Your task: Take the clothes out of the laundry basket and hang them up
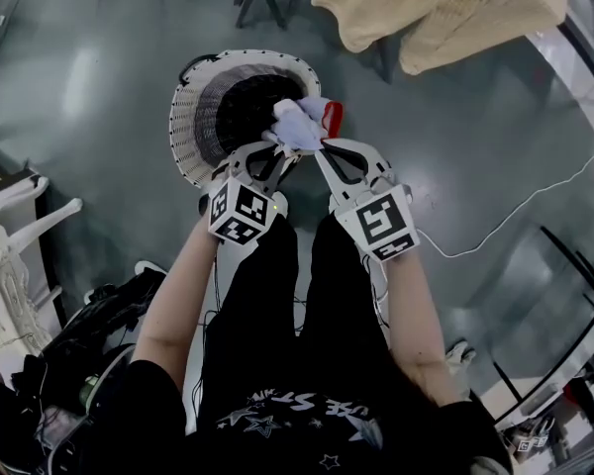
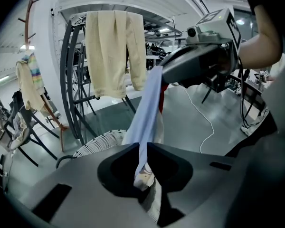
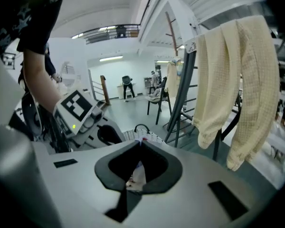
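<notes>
Drying rack: a dark tube frame standing past the basket. In the head view it lies ahead and to the person's right.

Laundry basket: a white woven basket on the floor, straight ahead of the person's legs and just under the two grippers. Its inside looks dark, and I cannot tell whether anything is left in it.

Cream garment: already draped over the rack's top rail, hanging in two long folds.

Pale blue garment: lifted above the basket's near rim and held between the two grippers, with no part resting on the basket that I can see.

Left gripper: the jaws are pinched together on the garment's lower end. Cloth passes through the tips and bunches in the throat behind them.

Right gripper: the jaws are closed tight on the other end, and a fold of pale cloth shows in the gap behind the pads.

Red patch: a small red part of the same garment, just beside the right gripper's tips.

Long axis: seen from the left gripper, the cloth runs as one taut strip up and to the right, from its own jaws to the right gripper's tips.

Way to go: the rack lies beyond the basket. By my reckoning the right gripper is the higher end and nearer the rail, so it would lead the carry while the left gripper trails with the lower end.
</notes>
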A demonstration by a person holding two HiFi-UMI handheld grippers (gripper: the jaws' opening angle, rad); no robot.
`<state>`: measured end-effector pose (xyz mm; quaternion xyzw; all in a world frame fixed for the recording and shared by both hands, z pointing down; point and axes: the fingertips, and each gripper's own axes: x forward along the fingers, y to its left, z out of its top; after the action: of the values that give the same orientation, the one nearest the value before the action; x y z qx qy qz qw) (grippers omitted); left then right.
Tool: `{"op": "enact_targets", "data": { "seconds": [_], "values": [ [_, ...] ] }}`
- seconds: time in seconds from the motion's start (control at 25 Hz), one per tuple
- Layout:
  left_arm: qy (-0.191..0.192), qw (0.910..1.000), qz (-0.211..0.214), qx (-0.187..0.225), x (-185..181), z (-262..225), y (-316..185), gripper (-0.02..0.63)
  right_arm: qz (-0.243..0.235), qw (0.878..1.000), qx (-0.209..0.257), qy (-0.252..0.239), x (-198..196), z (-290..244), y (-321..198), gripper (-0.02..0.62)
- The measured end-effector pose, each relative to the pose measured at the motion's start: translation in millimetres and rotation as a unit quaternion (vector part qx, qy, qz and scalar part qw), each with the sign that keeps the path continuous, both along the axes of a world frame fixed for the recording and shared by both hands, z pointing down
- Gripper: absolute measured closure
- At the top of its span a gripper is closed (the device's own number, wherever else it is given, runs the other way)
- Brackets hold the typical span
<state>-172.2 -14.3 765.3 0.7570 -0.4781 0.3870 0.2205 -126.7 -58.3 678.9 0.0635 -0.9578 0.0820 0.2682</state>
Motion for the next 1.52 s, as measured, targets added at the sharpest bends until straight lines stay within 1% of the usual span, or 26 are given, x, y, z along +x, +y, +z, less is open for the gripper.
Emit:
{"op": "enact_targets", "data": {
  "seconds": [0.04,0.08,0.16,0.32,0.44,0.52,0.6,0.72,0.84,0.96,1.08,1.2,1.32,1.52],
  "values": [
    [-0.001,1.0,0.0,-0.001,-2.0,-0.8,1.7,0.525,-0.013,1.0,0.014,0.014,2.0,2.1,4.2,0.577],
    [-0.003,1.0,0.0,-0.002,-4.9,-1.2,3.0,0.508,-0.025,0.999,0.025,0.026,4.0,3.6,8.3,0.577],
    [-0.011,0.9999,-0.004,-0.004,-13.2,-1.9,3.9,0.503,-0.041,0.998,0.033,0.039,8.5,5.8,14.9,0.577],
    [-0.032,0.9994,-0.015,0.002,-33.4,-5.3,-7.9,0.503,-0.051,0.998,0.024,0.041,16.6,6.5,23.9,0.577],
    [-0.049,0.9987,-0.003,0.012,-42.4,-6.7,-32.2,0.503,-0.051,0.998,0.016,0.037,22.3,7.0,27.7,0.577],
    [-0.057,0.9979,0.027,0.011,-39.8,-1.5,-51.4,0.497,-0.053,0.998,0.012,0.034,26.1,8.1,29.9,0.577],
    [-0.059,0.9951,0.079,0.0,-29.5,8.7,-68.7,0.469,-0.056,0.998,0.011,0.033,30.2,9.7,33.6,0.577],
    [-0.05,0.9843,0.168,-0.022,-3.6,25.5,-90.8,0.42,-0.06,0.998,0.012,0.033,39.0,12.9,38.5,0.577],
    [-0.05,0.9669,0.247,-0.042,22.5,41.8,-106.6,0.377,-0.054,0.998,0.006,0.027,51.0,17.6,36.1,0.577],
    [-0.063,0.9467,0.307,-0.073,40.6,62.6,-112.2,0.351,-0.045,0.999,-0.006,0.022,63.6,20.6,31.6,0.577],
    [-0.078,0.9232,0.36,-0.11,57.3,85.6,-112.8,0.343,-0.04,0.999,-0.013,0.021,75.1,24.3,26.6,0.577],
    [-0.074,0.8996,0.407,-0.139,75.1,101.8,-111.6,0.328,-0.042,0.999,-0.012,0.021,83.8,29.9,24.1,0.577],
    [-0.071,0.8739,0.451,-0.168,90.3,114.4,-110.6,0.313,-0.046,0.999,-0.016,0.019,90.8,35.7,21.6,0.577],
    [-0.073,0.8238,0.508,-0.242,110.2,134.7,-97.1,0.31,-0.053,0.998,-0.022,0.017,104.4,43.1,19.0,0.577]
  ]
}}
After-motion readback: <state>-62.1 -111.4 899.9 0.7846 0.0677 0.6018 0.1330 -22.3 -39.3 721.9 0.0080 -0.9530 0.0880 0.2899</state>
